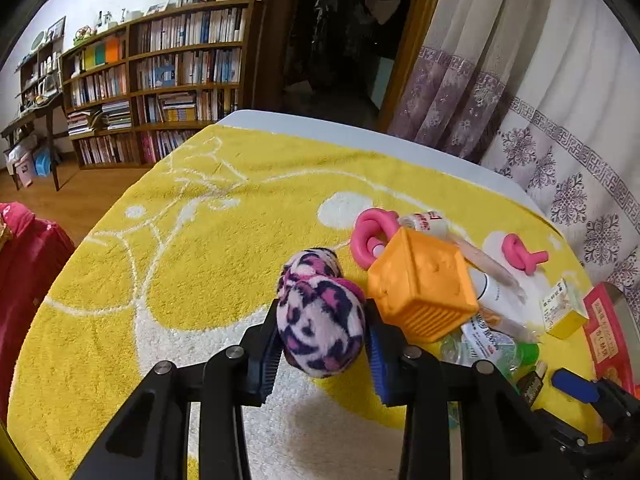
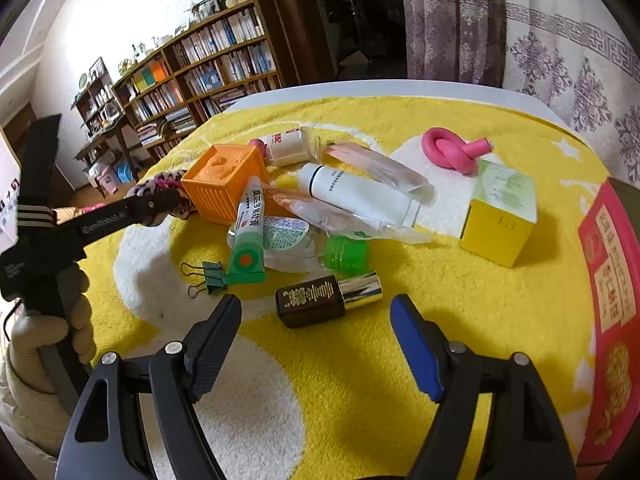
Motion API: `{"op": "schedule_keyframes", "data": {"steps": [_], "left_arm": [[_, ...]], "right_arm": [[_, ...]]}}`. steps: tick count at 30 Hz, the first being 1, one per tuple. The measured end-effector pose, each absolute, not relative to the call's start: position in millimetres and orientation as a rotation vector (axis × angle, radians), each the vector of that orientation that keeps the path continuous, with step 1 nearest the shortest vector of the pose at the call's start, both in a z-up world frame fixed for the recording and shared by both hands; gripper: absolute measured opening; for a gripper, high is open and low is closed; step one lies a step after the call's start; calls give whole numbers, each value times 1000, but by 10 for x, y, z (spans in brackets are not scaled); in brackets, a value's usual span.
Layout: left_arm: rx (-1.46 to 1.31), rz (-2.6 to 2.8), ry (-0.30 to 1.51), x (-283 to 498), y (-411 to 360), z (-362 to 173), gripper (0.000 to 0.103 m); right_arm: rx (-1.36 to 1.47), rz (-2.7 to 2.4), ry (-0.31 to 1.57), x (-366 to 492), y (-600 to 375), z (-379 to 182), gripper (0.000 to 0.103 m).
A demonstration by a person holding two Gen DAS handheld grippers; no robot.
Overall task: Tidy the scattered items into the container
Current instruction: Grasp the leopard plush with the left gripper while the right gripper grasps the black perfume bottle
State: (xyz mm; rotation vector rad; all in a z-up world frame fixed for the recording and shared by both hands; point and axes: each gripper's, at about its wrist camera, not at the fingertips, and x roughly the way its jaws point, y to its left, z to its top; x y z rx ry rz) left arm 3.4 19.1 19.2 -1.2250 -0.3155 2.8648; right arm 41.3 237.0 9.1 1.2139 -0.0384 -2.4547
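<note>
- The left gripper (image 1: 320,344) is pinching a pink leopard-print fuzzy bundle (image 1: 320,312) between its two pads, gripping only the near, rounded end while the far end is lying toward the orange cube (image 1: 420,284)
- The right gripper (image 2: 316,336) is standing spread with nothing between its jaws, hovering just short of a dark bottle with a gold cap (image 2: 328,294)
- The red box (image 2: 612,312), probably the container, is sitting at the right edge of the towel, well apart from the fuzzy bundle, so the carry across is crossing the whole pile
- Judging the risks: the plush is soft and compressing, so it could be slipping out of the pads on the lift if the bite stays this shallow
- The bundle is lying close to the orange cube, so a sideways pull could be nudging the cube and the pink knotted tube (image 1: 372,236) behind it
- The two grippers are working near each other, and the left one swinging right toward the box could be colliding with the right one
- The dark bottle is lying on its side and could be rolling away if a jaw is touching it first
- The surface is a thick yellow towel (image 1: 200,240) with white patterns, spread over a pale table, soft enough to be snagging small things like the green binder clip (image 2: 212,276)
- The room is showing a long wooden bookcase (image 1: 160,80), a wood floor, a dark doorway and purple-patterned curtains (image 1: 560,140)
</note>
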Motion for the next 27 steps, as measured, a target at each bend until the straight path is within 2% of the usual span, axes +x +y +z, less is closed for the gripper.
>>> {"op": "schedule_keyframes", "data": {"steps": [4, 16, 21, 25, 27], "left_arm": [[-1194, 2880, -315, 66, 178, 226, 39], [-1250, 2845, -319, 18, 205, 139, 39], [-1377, 2799, -370, -114, 147, -40, 39], [-1379, 2798, -395, -137, 120, -62, 39], [-1356, 2800, -416, -106, 110, -48, 32]], "right_arm": [[1213, -2454, 21, 357, 2330, 76, 83], [1262, -2407, 30, 222, 2317, -48, 82], [1259, -2427, 43, 235, 2321, -42, 66], [1248, -2423, 21, 235, 2347, -32, 66], [1235, -2422, 5, 242, 2364, -24, 65]]}}
